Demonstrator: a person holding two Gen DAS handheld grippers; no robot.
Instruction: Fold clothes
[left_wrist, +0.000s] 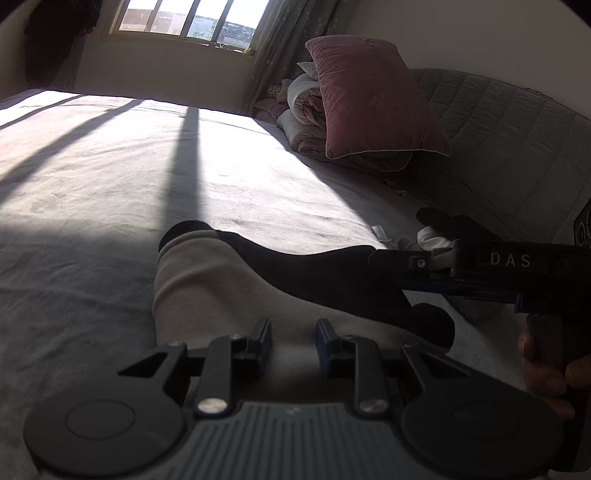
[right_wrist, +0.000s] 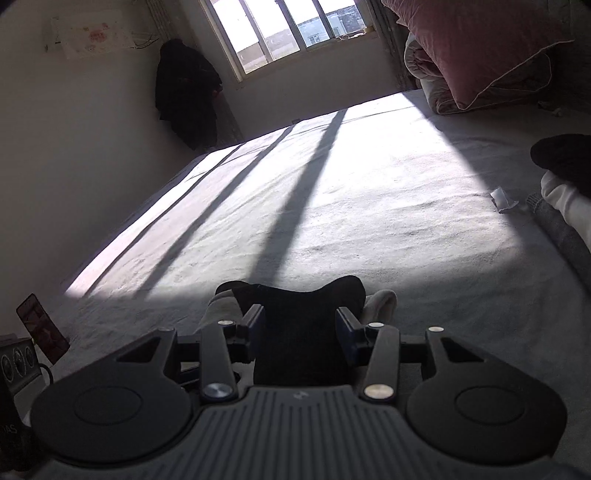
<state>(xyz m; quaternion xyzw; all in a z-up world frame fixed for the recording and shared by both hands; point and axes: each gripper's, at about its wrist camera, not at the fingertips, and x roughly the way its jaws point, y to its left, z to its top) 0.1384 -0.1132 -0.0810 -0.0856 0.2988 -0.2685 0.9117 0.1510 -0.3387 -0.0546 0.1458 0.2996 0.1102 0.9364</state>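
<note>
A beige sock (left_wrist: 207, 280) lies on the grey bed sheet (left_wrist: 110, 177) with a black sock (left_wrist: 314, 269) draped across it. My left gripper (left_wrist: 293, 328) is open, its fingers just above the beige sock's near end. My right gripper (left_wrist: 384, 258) comes in from the right at the black sock's end; in the left wrist view its jaws are hidden. In the right wrist view the right gripper (right_wrist: 300, 314) is open with the black sock (right_wrist: 303, 317) lying between its fingers, the beige sock (right_wrist: 380, 301) beneath it.
A pink pillow (left_wrist: 373, 96) leans on a rolled quilt (left_wrist: 306, 114) at the grey headboard (left_wrist: 509, 140). More socks, black, white and grey (right_wrist: 565, 184), lie at the right with a paper scrap (right_wrist: 502, 201). A phone (right_wrist: 40, 328) stands at the left edge.
</note>
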